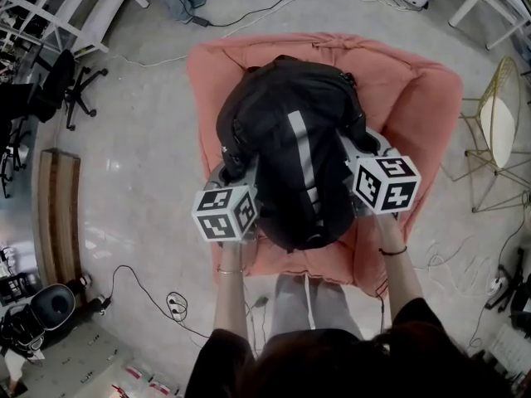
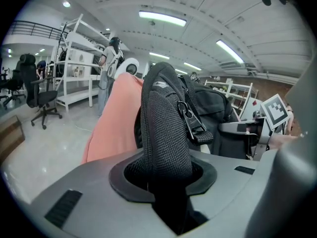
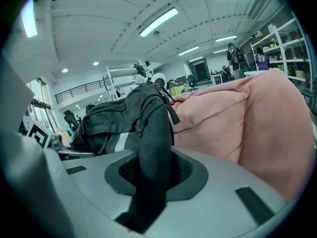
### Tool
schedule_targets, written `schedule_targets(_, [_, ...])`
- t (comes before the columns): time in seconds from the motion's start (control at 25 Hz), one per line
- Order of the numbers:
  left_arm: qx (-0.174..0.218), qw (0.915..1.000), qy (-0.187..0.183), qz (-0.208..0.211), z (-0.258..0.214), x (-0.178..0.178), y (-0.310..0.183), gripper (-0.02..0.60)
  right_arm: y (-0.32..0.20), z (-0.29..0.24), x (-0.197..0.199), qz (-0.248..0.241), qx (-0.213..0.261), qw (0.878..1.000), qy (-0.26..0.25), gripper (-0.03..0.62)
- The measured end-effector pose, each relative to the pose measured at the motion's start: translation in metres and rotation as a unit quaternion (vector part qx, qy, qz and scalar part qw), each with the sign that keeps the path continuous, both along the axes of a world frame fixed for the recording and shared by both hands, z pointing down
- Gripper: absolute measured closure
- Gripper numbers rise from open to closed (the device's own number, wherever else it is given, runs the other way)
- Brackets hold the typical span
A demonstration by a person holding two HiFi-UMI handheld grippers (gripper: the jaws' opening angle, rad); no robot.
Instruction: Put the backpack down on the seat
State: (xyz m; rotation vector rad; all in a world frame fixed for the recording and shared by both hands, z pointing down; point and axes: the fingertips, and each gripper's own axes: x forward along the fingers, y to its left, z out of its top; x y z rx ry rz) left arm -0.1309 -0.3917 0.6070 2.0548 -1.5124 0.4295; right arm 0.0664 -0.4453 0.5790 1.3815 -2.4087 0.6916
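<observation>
A black backpack (image 1: 290,139) with a grey reflective stripe hangs over the pink cushioned seat (image 1: 423,98), between my two grippers. My left gripper (image 1: 235,175) is at the pack's left side, shut on a black mesh shoulder strap (image 2: 163,123) that runs up through its jaws (image 2: 166,182). At the pack's right side, my right gripper (image 1: 362,146) is shut on the other mesh strap (image 3: 153,133), which passes between its jaws (image 3: 151,177). The pack's bottom is toward the seat back and its top toward me. Whether it rests on the cushion I cannot tell.
A black office chair (image 1: 70,85) and a wooden bench (image 1: 58,214) stand to the left. A gold wire chair (image 1: 498,123) is right of the seat. Cables (image 1: 174,305) lie on the floor near my feet. A person (image 2: 109,58) stands by white shelving.
</observation>
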Motion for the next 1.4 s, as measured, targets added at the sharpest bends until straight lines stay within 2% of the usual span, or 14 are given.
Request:
schedule_targets(0.28, [-0.001,1.0000,-0.003,-0.009,0.009,-0.007,-0.014,0.443,-0.017,0.011,-0.005,0.006,-0.002,1.000,0.017,0.508])
schedule_targets(0.76, [-0.014,0.9996,-0.010,-0.024,0.017,-0.013,-0.016,0.390,-0.020,0.015,-0.004,0.025,-0.011,0.999,0.021,0.441])
schedule_targets(0.96, [-0.011,0.9994,-0.007,-0.033,0.015,-0.017,-0.016,0.321,-0.019,0.012,-0.001,0.051,-0.015,0.999,0.009,0.379])
schedule_targets(1.08, [-0.007,0.9992,-0.005,-0.039,0.014,-0.019,-0.015,0.289,-0.018,0.011,-0.001,0.053,-0.017,0.998,0.001,0.371])
schedule_targets(1.4, [0.011,0.9988,-0.017,-0.044,-0.007,-0.020,0.004,0.265,-0.003,-0.010,0.005,0.049,0.006,0.999,-0.023,0.350])
